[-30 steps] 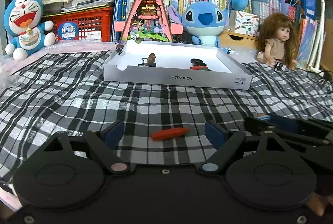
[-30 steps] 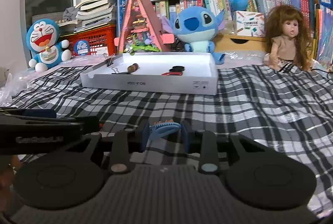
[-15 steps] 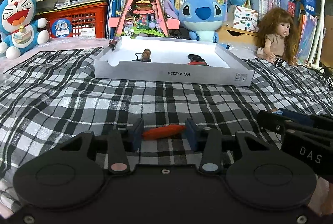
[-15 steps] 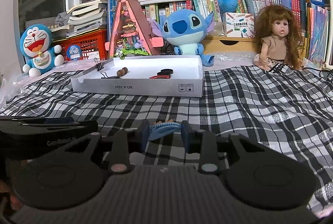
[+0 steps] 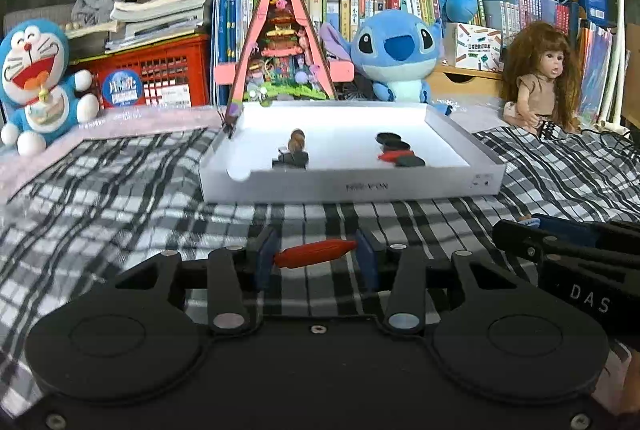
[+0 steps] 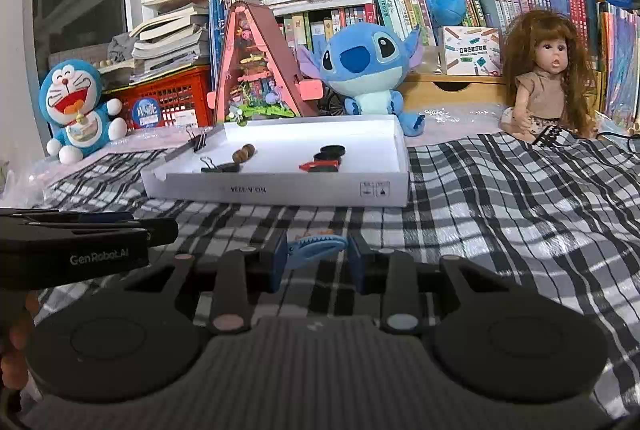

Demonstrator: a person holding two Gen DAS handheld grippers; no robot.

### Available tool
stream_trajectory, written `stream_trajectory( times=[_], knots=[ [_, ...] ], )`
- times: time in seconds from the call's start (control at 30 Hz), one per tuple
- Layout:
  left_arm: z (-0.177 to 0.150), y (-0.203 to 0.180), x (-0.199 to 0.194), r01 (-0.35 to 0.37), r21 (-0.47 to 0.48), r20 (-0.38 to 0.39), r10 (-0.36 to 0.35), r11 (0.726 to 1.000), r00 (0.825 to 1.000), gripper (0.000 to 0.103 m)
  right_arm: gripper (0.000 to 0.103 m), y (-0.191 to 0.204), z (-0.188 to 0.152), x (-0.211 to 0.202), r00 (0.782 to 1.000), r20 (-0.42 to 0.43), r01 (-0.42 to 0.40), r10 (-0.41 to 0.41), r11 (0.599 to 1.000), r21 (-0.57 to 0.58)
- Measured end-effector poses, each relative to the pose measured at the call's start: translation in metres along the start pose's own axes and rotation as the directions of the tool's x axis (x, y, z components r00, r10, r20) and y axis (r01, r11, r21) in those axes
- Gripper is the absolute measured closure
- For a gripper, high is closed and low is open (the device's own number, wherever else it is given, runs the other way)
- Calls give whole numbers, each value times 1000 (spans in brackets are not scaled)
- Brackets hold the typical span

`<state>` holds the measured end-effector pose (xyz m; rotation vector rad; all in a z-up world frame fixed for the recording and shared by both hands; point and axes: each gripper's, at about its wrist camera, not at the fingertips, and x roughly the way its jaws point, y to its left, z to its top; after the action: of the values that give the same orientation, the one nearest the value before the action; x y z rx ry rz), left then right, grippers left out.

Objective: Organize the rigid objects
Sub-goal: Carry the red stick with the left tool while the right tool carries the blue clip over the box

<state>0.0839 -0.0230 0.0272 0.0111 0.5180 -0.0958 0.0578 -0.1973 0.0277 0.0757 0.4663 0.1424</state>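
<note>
Left gripper [image 5: 316, 256] jaws just closed, clamping red clip [image 5: 315, 253], right gripper [image 6: 316, 250] jaws gripping blue clip [image 6: 316, 245], "GenRobot.AI" lettering

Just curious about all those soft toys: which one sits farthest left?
The Doraemon plush, blue and white with a wide red grin, sits apart by the red crate; Stitch sits centre.

You're working over a black-and-white plaid cloth [image 5: 120, 198] covering the whole surface. A shallow white cardboard tray [image 5: 352, 186] lies directly on it, toward the far middle. At the far edge, a Doraemon plush [image 5: 36, 82] sits left, a Stitch plush [image 5: 396, 54] behind the tray, and a long-haired doll [image 5: 540, 78] far right.
</note>
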Motion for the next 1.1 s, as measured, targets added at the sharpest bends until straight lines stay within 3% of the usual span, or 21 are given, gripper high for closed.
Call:
stream_trajectory(
  times=[0.6, 0.87, 1.1],
  knots=[
    [57, 15, 49, 12, -13, -23, -13, 1000, 1000, 62, 65, -1, 50, 51, 1000, -28, -7, 9, 999, 48],
    [77, 21, 81, 39, -25, -27, -39, 999, 999, 62, 65, -8, 70, 86, 997, -73, 7, 0, 996, 88],
    [85, 28, 116, 6, -39, -36, -7, 999, 999, 62, 65, -18, 81, 121, 992, -126, 48, -30, 989, 139]
  ],
)
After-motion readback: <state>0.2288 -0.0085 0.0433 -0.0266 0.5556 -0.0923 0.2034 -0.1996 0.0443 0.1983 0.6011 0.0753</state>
